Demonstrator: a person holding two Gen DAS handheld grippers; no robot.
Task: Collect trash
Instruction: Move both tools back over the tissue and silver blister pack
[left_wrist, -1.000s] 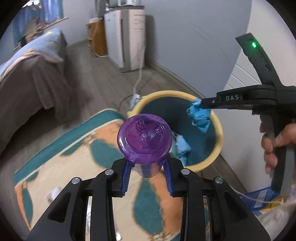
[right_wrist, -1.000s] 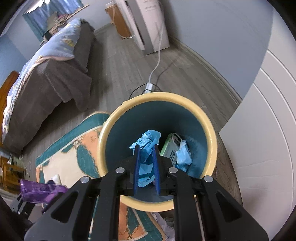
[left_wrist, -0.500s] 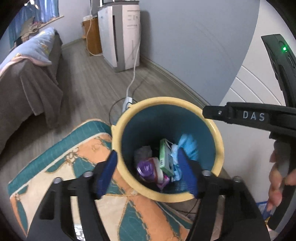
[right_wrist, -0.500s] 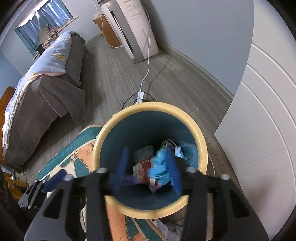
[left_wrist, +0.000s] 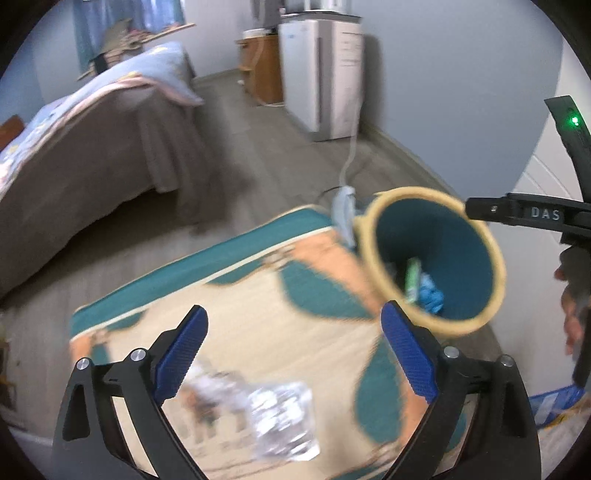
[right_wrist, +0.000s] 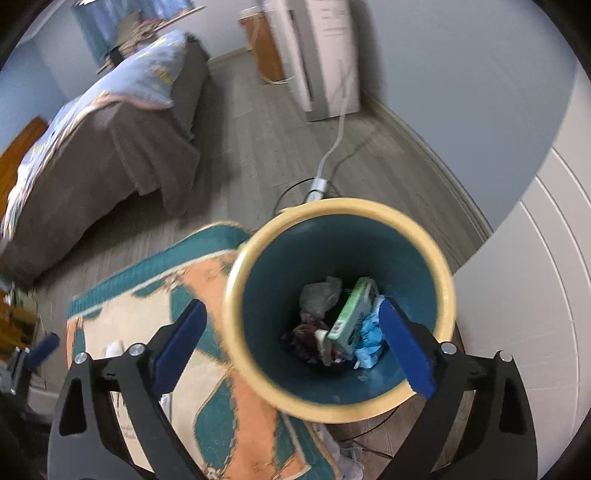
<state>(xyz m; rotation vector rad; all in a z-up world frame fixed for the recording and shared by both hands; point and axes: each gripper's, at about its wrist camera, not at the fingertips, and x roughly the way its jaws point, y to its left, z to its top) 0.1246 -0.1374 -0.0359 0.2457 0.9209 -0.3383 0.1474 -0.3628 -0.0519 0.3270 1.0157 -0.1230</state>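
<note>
A grey wood-plank floor (right_wrist: 258, 122) carries a patterned teal, orange and cream rug (left_wrist: 258, 295). Beside the rug's corner stands a yellow-rimmed teal bin (right_wrist: 448, 295), next to a white power strip (right_wrist: 317, 186). A crumpled clear wrapper (left_wrist: 284, 424) lies on the rug.

Soft, dim daylight; both fisheye views bend at dark corners, and motion blur smears the rug (left_wrist: 258, 332) and bin (right_wrist: 340, 310).

The purple bottle and the blue crumpled paper (right_wrist: 369, 341), earlier pinched, now lie in the yellow-rimmed bin (right_wrist: 236, 280), both the left gripper (left_wrist: 293, 349) and right gripper (right_wrist: 293, 345) have empty, opening jaws, and the left one hangs over the rug (left_wrist: 266, 295) instead.
</note>
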